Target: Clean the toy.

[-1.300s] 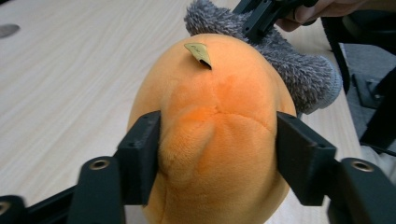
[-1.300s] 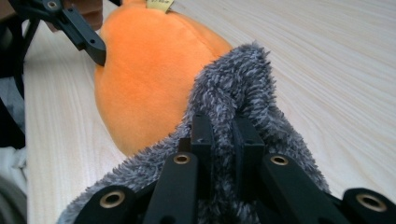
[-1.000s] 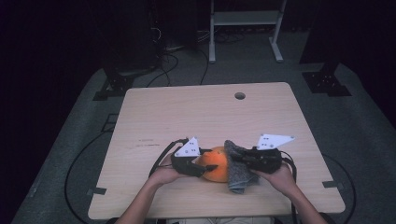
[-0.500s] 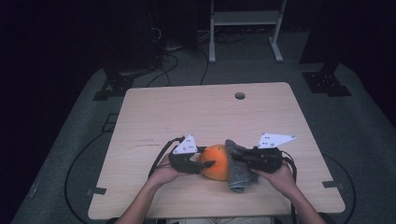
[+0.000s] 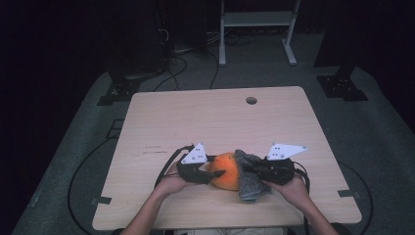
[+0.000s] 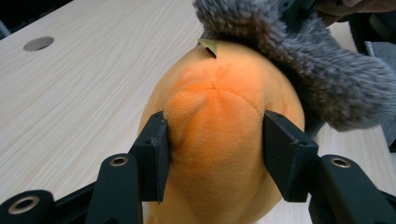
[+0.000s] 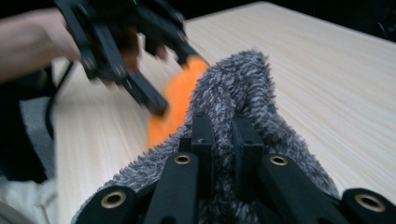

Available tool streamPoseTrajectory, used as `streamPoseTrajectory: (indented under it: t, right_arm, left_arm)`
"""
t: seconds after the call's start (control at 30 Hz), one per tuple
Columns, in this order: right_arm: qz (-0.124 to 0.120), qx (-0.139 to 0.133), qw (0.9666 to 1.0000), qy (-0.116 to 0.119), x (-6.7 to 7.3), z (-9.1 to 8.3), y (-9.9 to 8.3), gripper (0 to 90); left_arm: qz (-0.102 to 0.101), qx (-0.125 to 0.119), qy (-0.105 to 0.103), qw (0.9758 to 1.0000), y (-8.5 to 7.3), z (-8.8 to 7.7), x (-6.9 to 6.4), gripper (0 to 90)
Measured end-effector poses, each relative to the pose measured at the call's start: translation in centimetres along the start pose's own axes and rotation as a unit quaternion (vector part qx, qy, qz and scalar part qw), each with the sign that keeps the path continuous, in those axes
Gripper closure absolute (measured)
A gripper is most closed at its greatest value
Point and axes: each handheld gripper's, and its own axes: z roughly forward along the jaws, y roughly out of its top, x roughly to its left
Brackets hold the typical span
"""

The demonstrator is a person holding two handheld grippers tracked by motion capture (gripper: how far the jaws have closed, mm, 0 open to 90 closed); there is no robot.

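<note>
Now the left claw (image 6: 212, 154), just closing, pinches the orange plush (image 5: 226, 170) at the table's (image 5: 195, 117) near edge; the right claw (image 7: 222, 135) clamps its grey fuzzy cover (image 5: 249, 178). Pulling apart could slip the soft plush free.

The plush toy (image 6: 219, 135) is bright orange; the fuzzy cloth (image 6: 303, 60) is mottled grey (flecked lighter). Both sets of jaws are black, the bench (image 5: 195, 117) pale wood-grain.
</note>
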Motion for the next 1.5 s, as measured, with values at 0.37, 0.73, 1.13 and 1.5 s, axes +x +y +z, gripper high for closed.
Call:
streamPoseTrajectory:
  t: [0.37,0.73,1.13,1.5]
  right_arm:
    - [-0.004,0.023,0.9997,-0.012,-0.3,0.1,0.2,81.2]
    - [-0.024,0.030,0.9992,0.010,0.8,0.7,1.5,80.9]
    - [-0.032,0.053,0.9980,-0.010,0.2,1.2,1.9,81.6]
    - [-0.033,0.038,0.9985,0.020,0.6,2.3,2.9,81.6]
  left_arm:
    - [-0.004,-0.008,-0.001,1.0000,0.0,0.1,0.0,43.0]
    - [0.011,-0.008,-0.005,0.9999,0.4,0.3,-0.7,43.2]
    - [0.022,-0.002,0.002,0.9997,0.5,-0.1,-0.6,44.3]
    - [0.038,0.004,0.012,0.9992,0.5,-0.2,-0.5,46.0]
